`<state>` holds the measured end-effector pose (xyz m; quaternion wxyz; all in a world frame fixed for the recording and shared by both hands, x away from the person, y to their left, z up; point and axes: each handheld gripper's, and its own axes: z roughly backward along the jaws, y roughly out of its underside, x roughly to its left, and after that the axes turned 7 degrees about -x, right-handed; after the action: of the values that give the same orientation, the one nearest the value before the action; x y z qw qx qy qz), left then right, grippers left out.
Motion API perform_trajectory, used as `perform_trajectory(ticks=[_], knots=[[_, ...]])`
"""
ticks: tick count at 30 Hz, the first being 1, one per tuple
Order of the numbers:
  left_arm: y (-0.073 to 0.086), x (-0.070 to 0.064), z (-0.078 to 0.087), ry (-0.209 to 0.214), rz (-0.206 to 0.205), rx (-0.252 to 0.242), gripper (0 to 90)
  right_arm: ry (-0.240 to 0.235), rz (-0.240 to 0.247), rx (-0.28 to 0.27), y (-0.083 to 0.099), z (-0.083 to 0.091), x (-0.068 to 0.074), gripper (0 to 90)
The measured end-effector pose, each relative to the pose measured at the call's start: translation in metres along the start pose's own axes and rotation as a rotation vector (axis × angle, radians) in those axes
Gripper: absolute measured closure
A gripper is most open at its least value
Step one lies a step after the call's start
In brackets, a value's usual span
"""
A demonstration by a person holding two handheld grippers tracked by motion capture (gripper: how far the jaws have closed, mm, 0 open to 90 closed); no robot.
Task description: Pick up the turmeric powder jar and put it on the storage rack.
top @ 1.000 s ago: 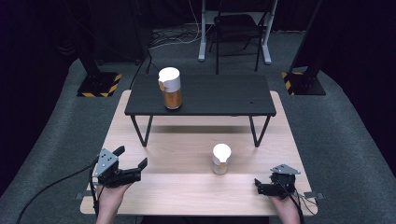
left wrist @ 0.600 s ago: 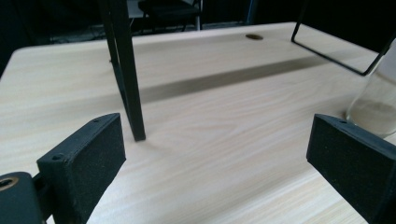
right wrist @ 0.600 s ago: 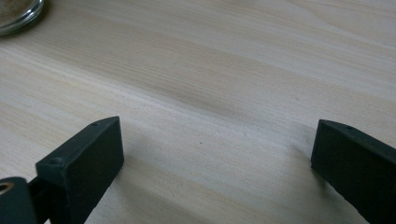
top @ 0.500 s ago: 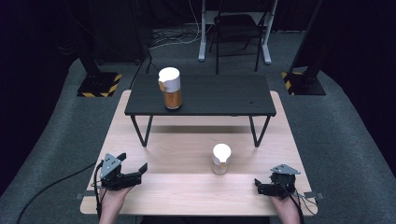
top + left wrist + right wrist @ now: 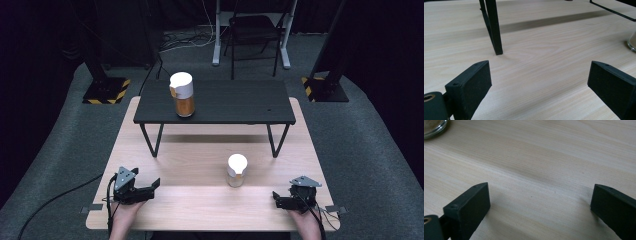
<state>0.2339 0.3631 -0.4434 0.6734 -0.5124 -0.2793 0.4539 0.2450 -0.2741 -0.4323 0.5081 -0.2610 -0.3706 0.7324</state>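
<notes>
Both grippers sit low over the near edge of the wooden table [image 5: 200, 205], each held in a hand coming in from the person's side. The left gripper [image 5: 150, 186] has its jaws spread wide with nothing between them but bare wood; in the left gripper view the two black pads [image 5: 471, 87] stand far apart and touch nothing. It is turned inward, its jaws pointing across towards the small jar [image 5: 236, 170], which stands well off ahead and to its right; the glass base of that jar just shows at the right edge of its own view. The hand [image 5: 122, 212] behind it lies flat and relaxed on the tabletop. The right gripper [image 5: 276, 199] is likewise released, jaws wide and empty, hovering just above the boards, pointing leftward, with the small jar near it, ahead and a little to its left, its base showing at the top left corner of the right gripper view. Farther off, beyond both grippers, stands the black raised shelf [image 5: 250, 107], one of its legs [image 5: 494, 30] planted ahead of the left gripper, and on its top left part the tall white-lidded jar [image 5: 182, 94] stands upright
</notes>
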Motion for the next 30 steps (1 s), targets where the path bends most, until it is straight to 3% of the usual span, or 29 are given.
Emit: perform_trajectory(ticks=[6,11,19,30], knots=[[0.001,0.003,-0.007,-0.008,0.008,0.047,4.7,0.0,0.0,0.0,0.0,0.0,0.0,1.4],[0.0,0.008,-0.013,-0.006,0.039,0.092,4.7,0.001,0.0,0.0,0.0,0.0,0.0,1.4],[-0.006,0.009,-0.024,-0.007,0.044,0.179,4.7,0.0,0.0,0.0,0.0,0.0,0.0,1.4],[-0.015,0.001,-0.034,-0.034,0.008,0.262,5.3,0.001,-0.001,0.0,0.0,0.0,0.0,1.4]])
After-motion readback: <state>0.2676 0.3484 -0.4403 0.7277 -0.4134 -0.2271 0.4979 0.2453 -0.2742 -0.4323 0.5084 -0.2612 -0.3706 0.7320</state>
